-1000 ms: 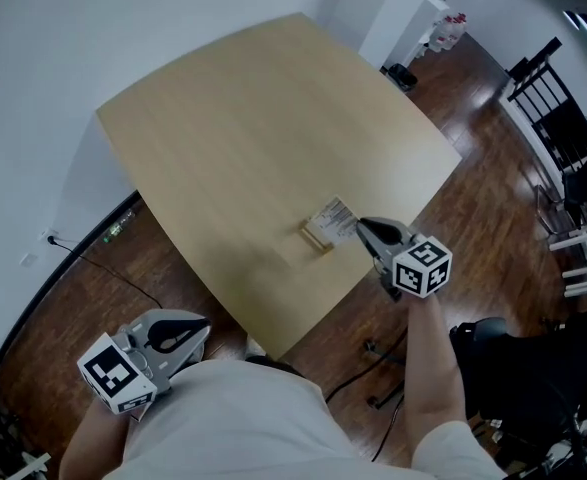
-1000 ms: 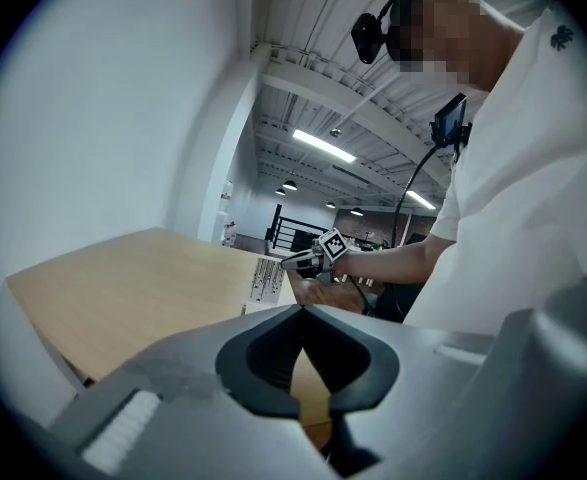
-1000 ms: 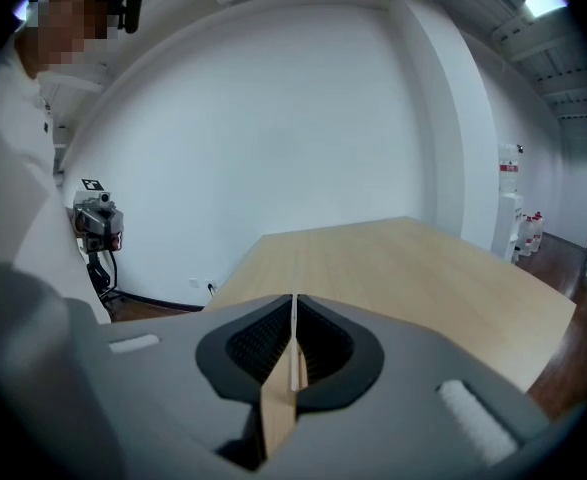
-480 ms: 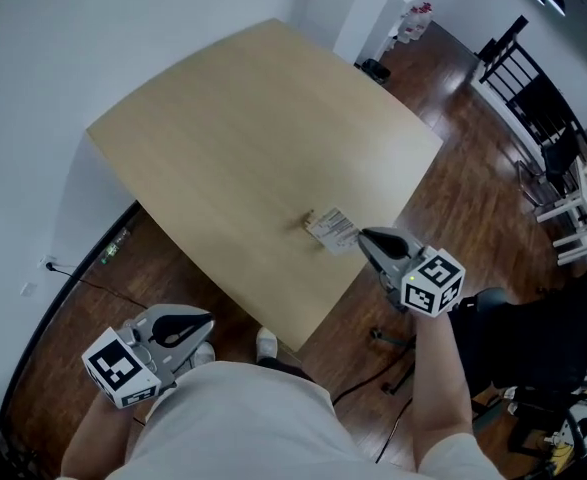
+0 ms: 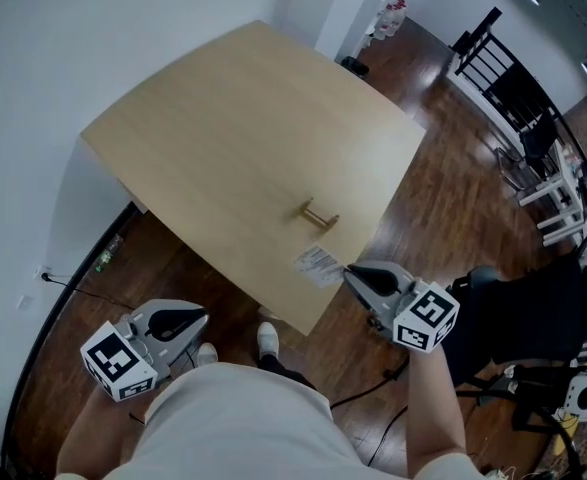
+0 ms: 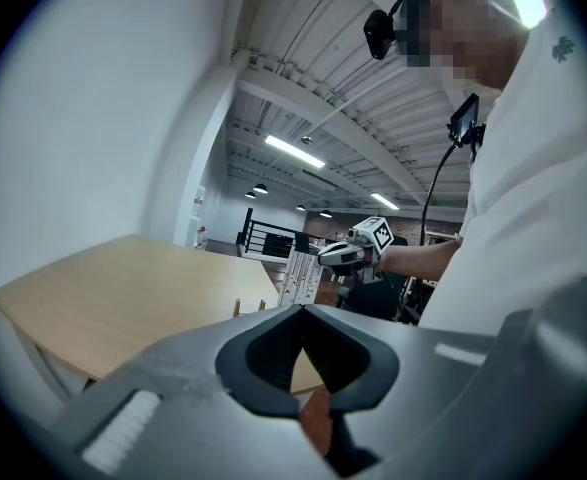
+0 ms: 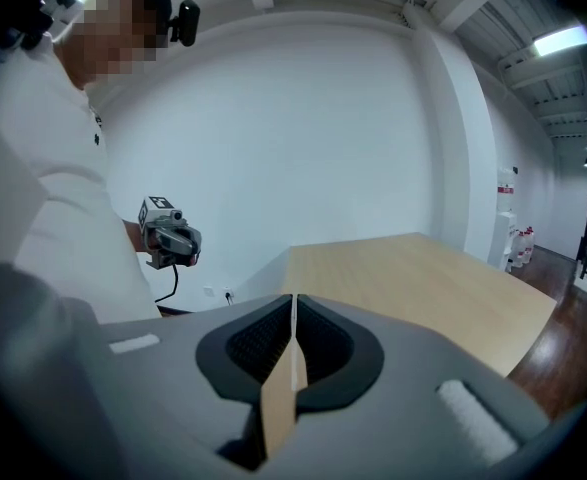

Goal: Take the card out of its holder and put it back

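A small wooden card holder (image 5: 318, 215) stands empty near the right front part of the pale wooden table (image 5: 223, 138). A white printed card (image 5: 318, 264) hangs in the air over the table's near edge, apart from the holder. My right gripper (image 5: 349, 275) is shut on the card's right edge; in the right gripper view the card (image 7: 291, 368) shows edge-on between the closed jaws. My left gripper (image 5: 187, 323) is off the table at the lower left, beside the person's body, shut with nothing in it. In the left gripper view I see the holder (image 6: 250, 307) and the card (image 6: 298, 274).
Dark wood floor surrounds the table. Black chairs (image 5: 503, 78) stand at the upper right, a dark seat (image 5: 518, 318) is close on the right, and a cable (image 5: 83, 286) runs along the floor at the left. A white wall borders the table's left side.
The right gripper has pulled the card out of the holder and carried it toward the table's near edge. The holder now stands empty. The left gripper has stayed put.
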A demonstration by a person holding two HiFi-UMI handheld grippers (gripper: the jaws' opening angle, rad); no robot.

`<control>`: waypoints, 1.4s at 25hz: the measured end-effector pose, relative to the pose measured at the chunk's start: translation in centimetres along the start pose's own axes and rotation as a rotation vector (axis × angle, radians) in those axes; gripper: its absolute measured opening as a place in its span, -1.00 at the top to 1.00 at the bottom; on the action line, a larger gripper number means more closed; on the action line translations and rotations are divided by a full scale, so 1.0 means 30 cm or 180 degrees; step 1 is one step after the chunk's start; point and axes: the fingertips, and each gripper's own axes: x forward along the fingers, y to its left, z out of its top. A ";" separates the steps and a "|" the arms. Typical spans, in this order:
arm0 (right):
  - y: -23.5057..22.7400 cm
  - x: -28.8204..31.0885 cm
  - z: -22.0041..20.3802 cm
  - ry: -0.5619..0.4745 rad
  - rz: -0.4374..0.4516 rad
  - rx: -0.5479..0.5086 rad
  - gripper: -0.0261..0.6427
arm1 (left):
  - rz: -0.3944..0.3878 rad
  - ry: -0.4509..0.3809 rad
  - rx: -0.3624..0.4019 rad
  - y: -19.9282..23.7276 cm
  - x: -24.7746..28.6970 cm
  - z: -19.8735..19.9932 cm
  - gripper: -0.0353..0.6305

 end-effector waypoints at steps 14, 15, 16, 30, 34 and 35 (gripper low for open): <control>0.306 -0.073 -0.015 -0.0024 -0.0055 0.0040 0.86 | -0.0133 0.0063 0.0134 -0.028 -0.088 -0.056 0.88; 0.307 -0.074 -0.014 -0.0032 -0.0065 0.0037 0.86 | -0.0145 0.0070 0.0138 -0.026 -0.090 -0.057 0.88; 0.307 -0.074 -0.013 -0.0041 -0.0077 0.0030 0.86 | -0.0164 0.0069 0.0137 -0.027 -0.091 -0.058 0.88; 0.000 -0.124 0.011 -0.0063 -0.0190 -0.0051 0.86 | -0.0094 -0.0023 0.0019 -0.087 -0.021 -0.027 0.84; -0.145 -0.089 -0.002 -0.0048 -0.0170 -0.0046 0.86 | 0.0018 -0.0027 -0.0028 -0.081 0.018 -0.029 0.84; -0.182 -0.082 -0.003 -0.0043 -0.0166 -0.0045 0.86 | 0.0053 -0.0035 -0.0041 -0.078 0.030 -0.022 0.84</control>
